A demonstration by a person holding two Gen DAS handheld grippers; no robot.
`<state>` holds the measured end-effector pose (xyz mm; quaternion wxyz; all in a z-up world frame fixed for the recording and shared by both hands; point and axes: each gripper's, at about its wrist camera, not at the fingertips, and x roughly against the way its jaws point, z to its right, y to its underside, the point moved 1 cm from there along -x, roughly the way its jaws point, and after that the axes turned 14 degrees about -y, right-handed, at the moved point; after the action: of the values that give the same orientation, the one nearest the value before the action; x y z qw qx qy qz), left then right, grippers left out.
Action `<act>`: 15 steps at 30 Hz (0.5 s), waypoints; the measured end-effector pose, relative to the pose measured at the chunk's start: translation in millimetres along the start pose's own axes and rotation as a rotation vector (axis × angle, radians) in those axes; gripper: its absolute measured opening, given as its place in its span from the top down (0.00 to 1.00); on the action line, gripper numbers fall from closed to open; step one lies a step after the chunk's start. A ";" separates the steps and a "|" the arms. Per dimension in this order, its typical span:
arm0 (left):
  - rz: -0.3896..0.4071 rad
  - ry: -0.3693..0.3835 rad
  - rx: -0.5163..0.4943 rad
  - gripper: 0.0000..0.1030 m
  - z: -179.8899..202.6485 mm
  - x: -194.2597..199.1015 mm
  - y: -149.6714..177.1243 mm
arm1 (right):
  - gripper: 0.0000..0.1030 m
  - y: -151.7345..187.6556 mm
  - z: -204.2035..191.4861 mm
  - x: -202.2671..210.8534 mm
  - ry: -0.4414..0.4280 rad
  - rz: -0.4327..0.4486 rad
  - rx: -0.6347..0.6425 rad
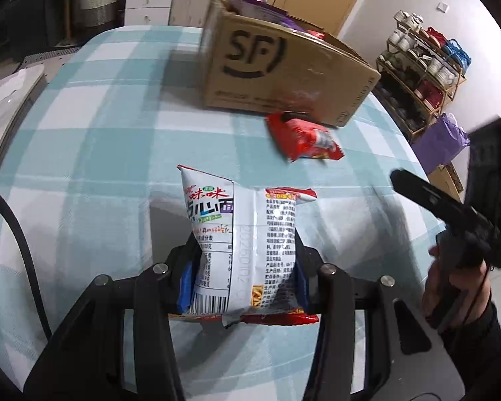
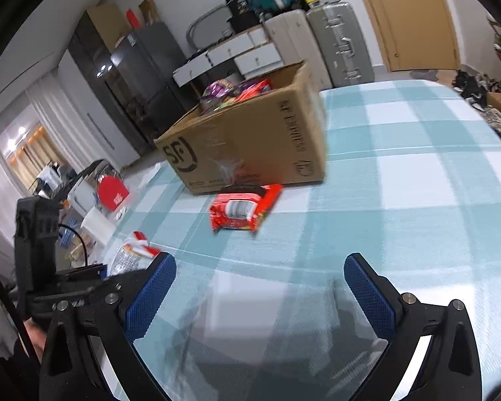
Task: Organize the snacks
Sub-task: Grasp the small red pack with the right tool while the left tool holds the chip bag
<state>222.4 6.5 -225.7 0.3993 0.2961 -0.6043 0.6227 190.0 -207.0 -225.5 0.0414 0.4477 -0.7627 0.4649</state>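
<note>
My left gripper (image 1: 243,267) is shut on a white snack bag (image 1: 247,234) with red trim, held upright above the checked tablecloth (image 1: 100,167). A red snack pack (image 1: 305,138) lies on the cloth just in front of the cardboard box (image 1: 284,73), which holds several snack bags. In the right wrist view my right gripper (image 2: 260,287) is open and empty above the cloth, with the red pack (image 2: 243,210) ahead of it and the box (image 2: 250,140) behind that. The white bag (image 2: 130,257) shows at the left there.
The right gripper and hand (image 1: 457,234) show at the right in the left wrist view. A shoe rack (image 1: 421,77) stands past the table's right edge. Suitcases (image 2: 337,40), drawers and a dark fridge (image 2: 123,77) stand beyond the table's far side.
</note>
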 end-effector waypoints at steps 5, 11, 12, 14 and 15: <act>-0.004 -0.001 0.022 0.58 -19.5 7.4 16.8 | 0.00 -17.1 -5.8 -46.8 0.010 -0.087 0.030; -0.009 0.006 0.046 0.58 -35.9 12.1 27.2 | 0.01 -35.5 -9.2 -88.1 0.028 -0.127 0.024; -0.011 0.005 0.050 0.58 -38.0 12.7 28.7 | 0.01 -39.2 -10.1 -93.5 0.032 -0.129 0.022; -0.017 0.008 0.060 0.58 -41.8 11.4 30.7 | 0.01 -44.8 -11.1 -104.2 0.041 -0.138 0.017; -0.017 0.013 0.064 0.58 -43.0 11.0 31.7 | 0.01 -46.8 -11.3 -109.2 0.056 -0.145 0.016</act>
<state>194.7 52.2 -236.8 0.3988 0.3100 -0.5787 0.6403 284.9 -136.0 -240.1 0.0928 0.4889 -0.7231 0.4791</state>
